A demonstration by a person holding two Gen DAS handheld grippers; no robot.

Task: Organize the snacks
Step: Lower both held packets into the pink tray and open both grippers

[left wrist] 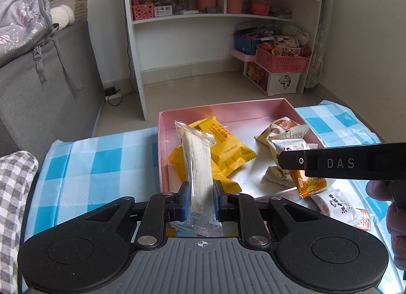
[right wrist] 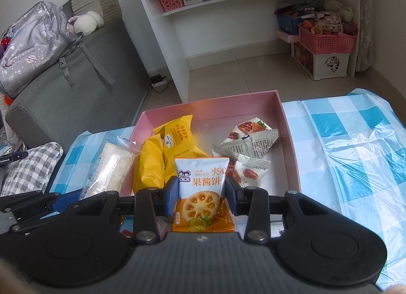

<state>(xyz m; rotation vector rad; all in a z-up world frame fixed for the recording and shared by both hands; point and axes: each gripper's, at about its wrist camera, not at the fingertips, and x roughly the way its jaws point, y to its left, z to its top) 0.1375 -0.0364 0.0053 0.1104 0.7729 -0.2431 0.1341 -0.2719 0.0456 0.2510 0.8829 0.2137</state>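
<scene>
A pink box [left wrist: 228, 110] [right wrist: 210, 107] sits on the blue checked tablecloth, holding yellow packets [left wrist: 225, 145] [right wrist: 162, 157] on its left and white nut packets [left wrist: 284, 129] [right wrist: 250, 139] on its right. My left gripper [left wrist: 200, 197] is shut on a clear-wrapped white bar [left wrist: 198, 162] [right wrist: 109, 169], held upright at the box's near-left edge. My right gripper [right wrist: 201, 197] is shut on a jam biscuit packet [right wrist: 201, 187] at the box's near edge; in the left wrist view its black body [left wrist: 342, 163] reaches in from the right with the orange packet [left wrist: 308, 183] under it.
One white and orange packet [left wrist: 340, 209] lies on the cloth [left wrist: 83, 157] right of the box. A grey sofa [right wrist: 76, 83] with a backpack stands left, a white shelf unit [left wrist: 203, 15] behind, pink baskets [right wrist: 327, 40] at the back right. A hand [left wrist: 395, 218] shows at the right edge.
</scene>
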